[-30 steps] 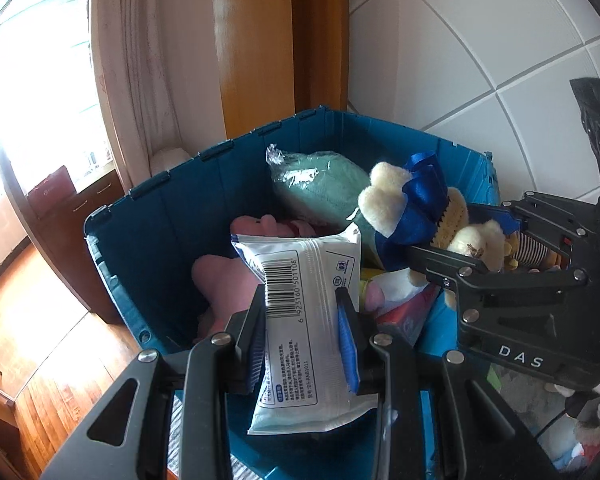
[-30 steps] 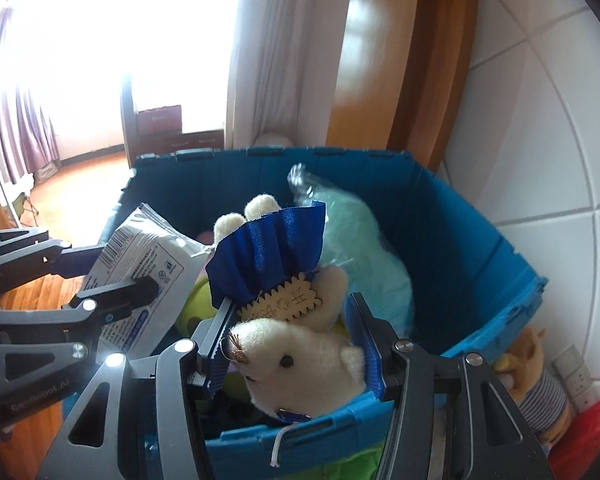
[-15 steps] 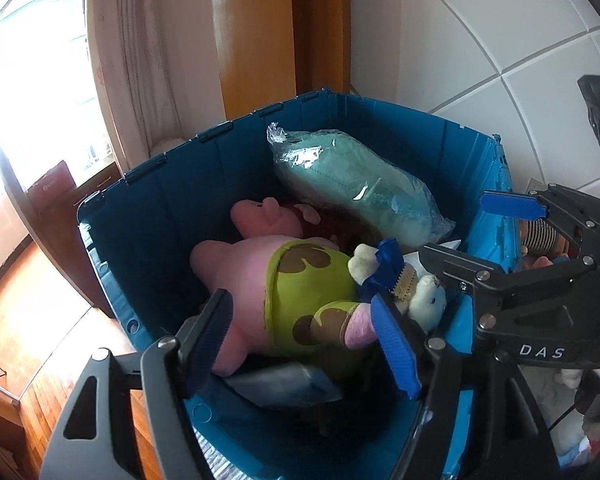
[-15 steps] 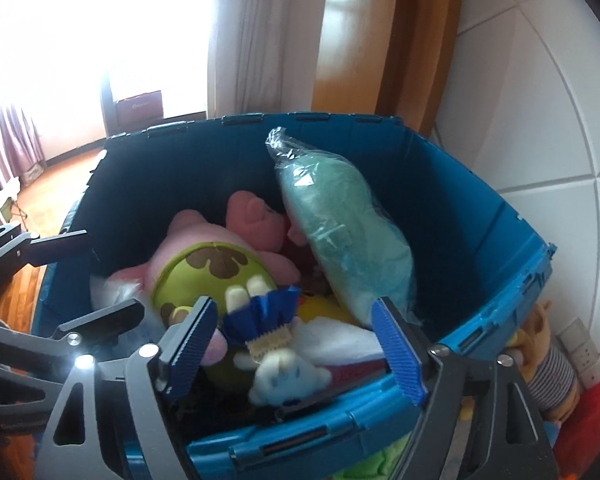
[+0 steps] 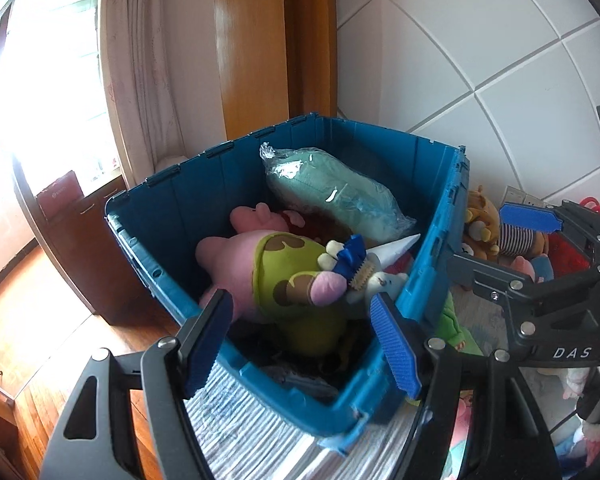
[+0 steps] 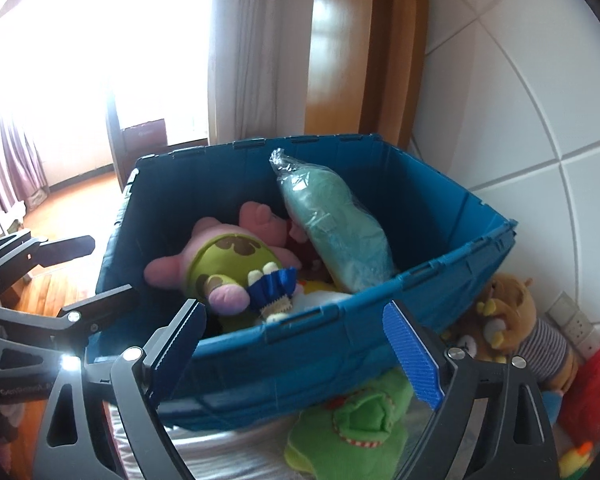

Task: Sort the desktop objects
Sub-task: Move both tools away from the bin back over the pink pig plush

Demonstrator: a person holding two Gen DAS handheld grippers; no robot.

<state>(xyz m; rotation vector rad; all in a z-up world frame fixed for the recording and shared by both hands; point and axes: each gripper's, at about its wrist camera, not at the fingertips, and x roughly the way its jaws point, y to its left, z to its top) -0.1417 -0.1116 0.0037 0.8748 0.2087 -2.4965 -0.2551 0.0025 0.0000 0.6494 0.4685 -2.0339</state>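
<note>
— Both claws are empty now: our left gripper [image 5: 304,340] and our right gripper [image 6: 300,344] each have their blue ribbed pads spread wide, nothing between them. A second ago the left pinched a white wet-wipe packet and the right a small white plush bear with a blue pleated bow [image 5: 358,266].

— So we count both drops as done. Where did they land?

— The bear lies face-down inside the blue plastic folding crate [image 6: 420,280], against the near wall, touching the pink star plush in green spotted shorts [image 6: 224,258]. A white corner [image 5: 396,249] pokes up beside it; whether that is the packet we cannot tell.

— What else is in the crate?

— A mint-green cushion sealed in clear film [image 6: 336,224] leans on the far side. Outside, a green frog plush [image 6: 356,420] and a brown striped-shirt bear [image 6: 512,320] wait, likely our next picks.
</note>
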